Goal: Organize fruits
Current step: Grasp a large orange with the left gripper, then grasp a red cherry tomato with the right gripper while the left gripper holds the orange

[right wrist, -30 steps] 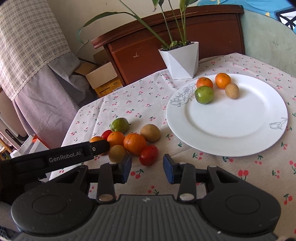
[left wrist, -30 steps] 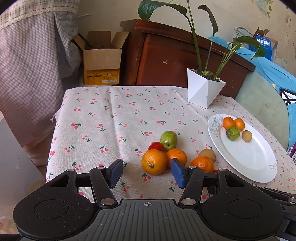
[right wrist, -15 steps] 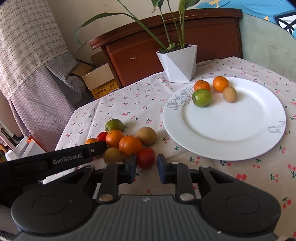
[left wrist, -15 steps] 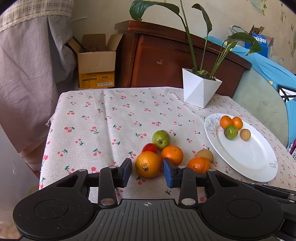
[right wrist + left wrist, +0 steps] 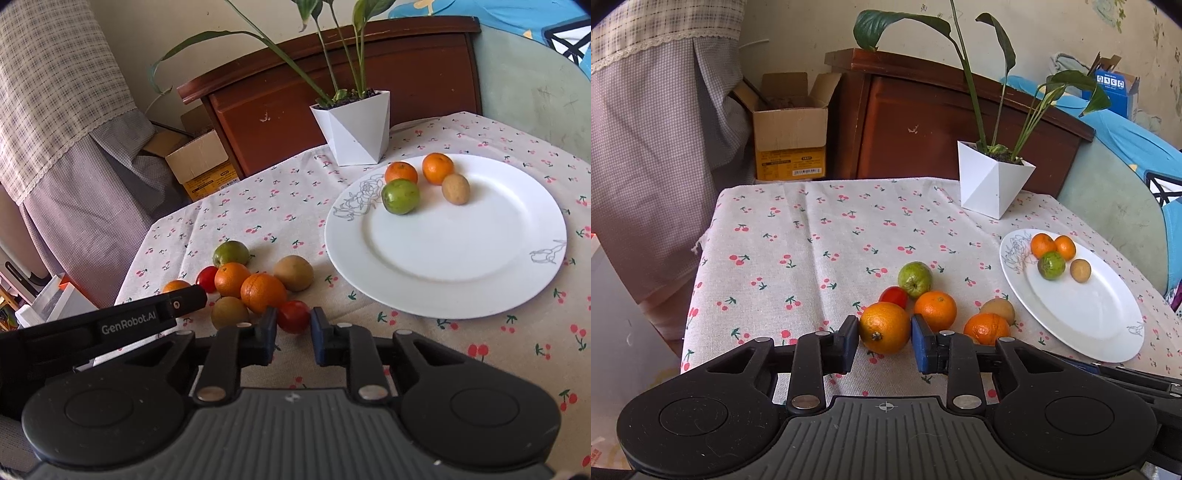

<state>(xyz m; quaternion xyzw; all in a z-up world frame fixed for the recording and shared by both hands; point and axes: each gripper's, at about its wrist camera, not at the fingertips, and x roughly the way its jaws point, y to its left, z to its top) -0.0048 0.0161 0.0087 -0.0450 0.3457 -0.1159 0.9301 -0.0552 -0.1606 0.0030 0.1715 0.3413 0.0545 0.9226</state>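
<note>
A cluster of fruit lies on the cherry-print tablecloth (image 5: 812,258). My left gripper (image 5: 885,334) is shut on a large orange (image 5: 884,327) at the cluster's near left. My right gripper (image 5: 293,325) is shut on a red tomato (image 5: 293,316) at the cluster's near edge. Beside them lie another orange (image 5: 935,310), a third orange (image 5: 263,291), a green fruit (image 5: 915,278), a second tomato (image 5: 894,296) and brown kiwis (image 5: 293,272). The white plate (image 5: 461,258) at the right holds two small oranges (image 5: 400,172), a green fruit (image 5: 400,196) and a kiwi (image 5: 455,189).
A white angular planter (image 5: 991,188) with a leafy plant stands at the table's back edge near the plate. Behind the table are a wooden cabinet (image 5: 942,122) and an open cardboard box (image 5: 790,136). The left gripper's body (image 5: 110,325) crosses the right wrist view's left side.
Both grippers moved forward to the fruit cluster and their jaws narrowed. The left closed around the large orange and the right closed around the red tomato.
</note>
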